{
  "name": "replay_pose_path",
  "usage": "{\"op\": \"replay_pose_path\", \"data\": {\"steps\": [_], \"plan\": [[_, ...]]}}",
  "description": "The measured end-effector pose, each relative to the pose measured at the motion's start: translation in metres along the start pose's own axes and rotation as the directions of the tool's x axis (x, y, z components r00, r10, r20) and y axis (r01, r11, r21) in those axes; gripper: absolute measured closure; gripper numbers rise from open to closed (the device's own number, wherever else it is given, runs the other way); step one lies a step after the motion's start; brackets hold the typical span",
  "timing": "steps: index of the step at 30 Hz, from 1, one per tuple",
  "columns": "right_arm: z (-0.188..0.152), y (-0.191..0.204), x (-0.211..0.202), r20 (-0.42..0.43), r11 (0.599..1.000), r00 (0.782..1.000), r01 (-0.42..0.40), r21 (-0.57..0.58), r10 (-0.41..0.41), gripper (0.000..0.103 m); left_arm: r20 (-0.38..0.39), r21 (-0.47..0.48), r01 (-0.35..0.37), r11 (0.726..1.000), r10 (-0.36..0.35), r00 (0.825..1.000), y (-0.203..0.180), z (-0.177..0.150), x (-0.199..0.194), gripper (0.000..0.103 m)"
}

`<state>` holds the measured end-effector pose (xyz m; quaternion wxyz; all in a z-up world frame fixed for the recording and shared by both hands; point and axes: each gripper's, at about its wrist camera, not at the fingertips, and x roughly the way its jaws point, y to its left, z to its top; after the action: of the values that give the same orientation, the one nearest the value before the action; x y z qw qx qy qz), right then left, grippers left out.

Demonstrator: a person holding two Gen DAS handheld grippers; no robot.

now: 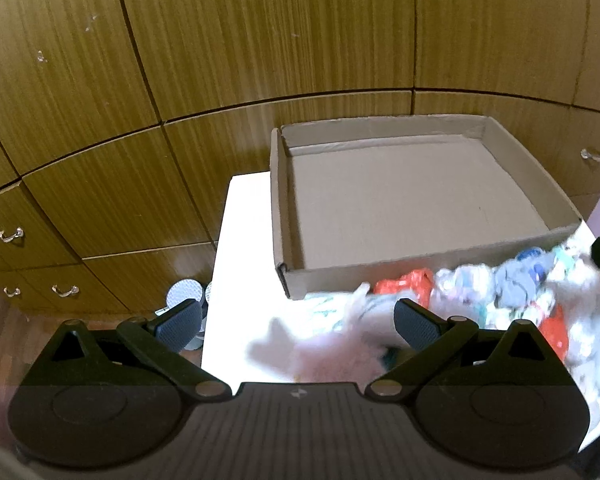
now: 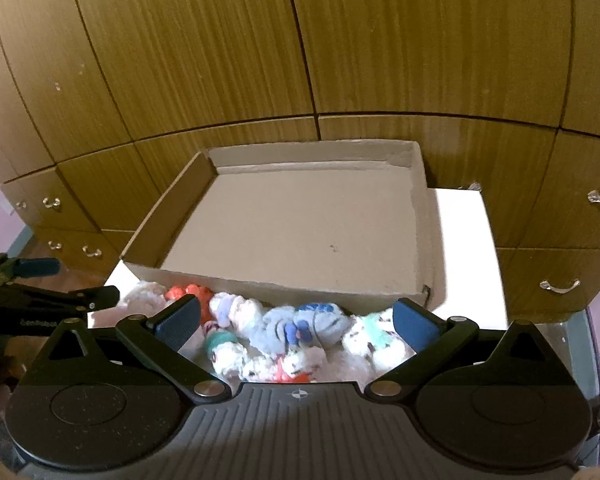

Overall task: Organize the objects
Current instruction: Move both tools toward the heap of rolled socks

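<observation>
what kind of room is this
Probably a bedroom or storage room at home: wood-veneer wardrobe doors with drawers behind, and a pile of small rolled socks beside a cardboard box on a white table.

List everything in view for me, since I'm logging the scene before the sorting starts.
cardboard box: one, brown, open and holding nothing, on the white table behind the pile
rolled socks: a pile, count unclear, white, pale blue, red and teal, on the table against the box's near wall
white table: one, white, in front of the cabinets
wooden cabinets: a wall of brown doors and drawers with clear handles, behind the table
round objects: two seen, pale with a grid pattern, on the floor left of the table; what they are is unclear
left claw: open, above the pile's left end
right claw: open, above the pile
</observation>
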<state>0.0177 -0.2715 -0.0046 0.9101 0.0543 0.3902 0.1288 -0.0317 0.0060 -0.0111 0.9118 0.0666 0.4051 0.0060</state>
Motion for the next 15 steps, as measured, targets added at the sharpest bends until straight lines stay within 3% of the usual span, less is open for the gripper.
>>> {"op": "replay_pose_path", "data": {"steps": [8,15], "plan": [[-0.059,-0.024,-0.044,0.119,0.999,0.992,0.036,0.011,-0.037,0.001,0.081,0.028,0.056,0.998,-0.058,0.995,0.022,-0.047,-0.035,0.001],[-0.100,-0.044,-0.041,0.085,0.993,0.993,0.073,0.096,-0.082,0.002,0.073,0.074,0.142,0.987,-0.147,0.986,0.019,-0.071,-0.033,0.001]]}}
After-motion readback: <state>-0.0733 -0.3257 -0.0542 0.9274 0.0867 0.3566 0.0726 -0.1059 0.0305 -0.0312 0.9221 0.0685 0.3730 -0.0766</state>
